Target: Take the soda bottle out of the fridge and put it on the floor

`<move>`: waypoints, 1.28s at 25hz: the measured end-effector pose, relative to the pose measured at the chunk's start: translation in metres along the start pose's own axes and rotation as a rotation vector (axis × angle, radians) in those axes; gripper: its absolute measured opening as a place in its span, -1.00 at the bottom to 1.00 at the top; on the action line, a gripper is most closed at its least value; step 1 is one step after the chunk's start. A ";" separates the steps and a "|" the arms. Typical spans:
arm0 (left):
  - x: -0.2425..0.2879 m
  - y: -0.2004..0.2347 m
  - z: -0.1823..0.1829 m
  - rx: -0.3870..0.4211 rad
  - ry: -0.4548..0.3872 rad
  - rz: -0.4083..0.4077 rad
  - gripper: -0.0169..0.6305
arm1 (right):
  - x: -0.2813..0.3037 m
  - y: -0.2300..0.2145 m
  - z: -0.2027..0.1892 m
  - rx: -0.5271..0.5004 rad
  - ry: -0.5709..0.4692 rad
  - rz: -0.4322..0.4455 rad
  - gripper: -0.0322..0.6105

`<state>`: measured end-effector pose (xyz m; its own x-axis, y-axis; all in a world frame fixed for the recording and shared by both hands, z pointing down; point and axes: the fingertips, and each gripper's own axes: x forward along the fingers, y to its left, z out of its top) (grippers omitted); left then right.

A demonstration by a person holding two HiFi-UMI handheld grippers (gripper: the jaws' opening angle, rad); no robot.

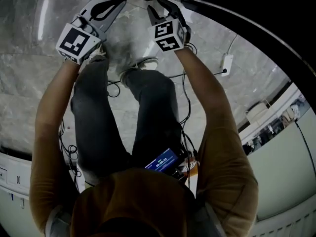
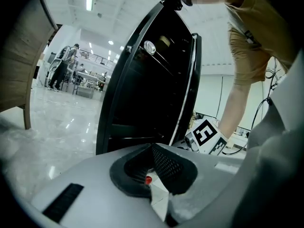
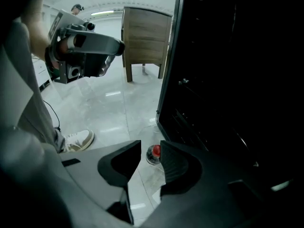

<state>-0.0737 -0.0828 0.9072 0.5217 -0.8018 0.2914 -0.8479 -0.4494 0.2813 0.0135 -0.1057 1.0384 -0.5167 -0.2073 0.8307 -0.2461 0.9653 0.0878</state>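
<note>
As only gripper views show, fridge (image 3: 228, 80) stands open

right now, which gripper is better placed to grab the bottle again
Right, probably: the right gripper has its jaws apart with the bottle on the floor showing in the gap. The left gripper is shut and sits farther from it.

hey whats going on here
A person holds a gripper in each hand beside the black fridge, whose door is open. The soda bottle, red cap up, stands on the floor by it. The right gripper is above it, jaws apart and empty; the left gripper's jaws are together, empty too.
</note>
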 end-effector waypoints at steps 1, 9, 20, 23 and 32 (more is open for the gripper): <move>-0.006 -0.002 0.009 -0.014 -0.003 0.012 -0.94 | -0.009 0.003 0.006 0.010 0.001 0.008 -0.56; -0.078 -0.068 0.145 -0.051 0.021 0.008 -0.94 | -0.167 -0.002 0.109 -0.018 0.022 -0.074 -0.86; -0.082 -0.114 0.222 -0.099 0.010 -0.031 -0.94 | -0.263 -0.013 0.131 0.004 0.047 -0.119 -0.89; -0.074 -0.126 0.247 -0.100 0.006 -0.047 -0.94 | -0.291 -0.017 0.140 0.024 0.033 -0.115 -0.89; -0.083 -0.151 0.316 -0.081 0.021 -0.062 -0.94 | -0.363 -0.037 0.174 0.180 -0.013 -0.176 -0.89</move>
<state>-0.0191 -0.0729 0.5519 0.5753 -0.7646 0.2905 -0.8041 -0.4635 0.3723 0.0679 -0.0937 0.6377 -0.4631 -0.3731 0.8039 -0.4752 0.8702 0.1301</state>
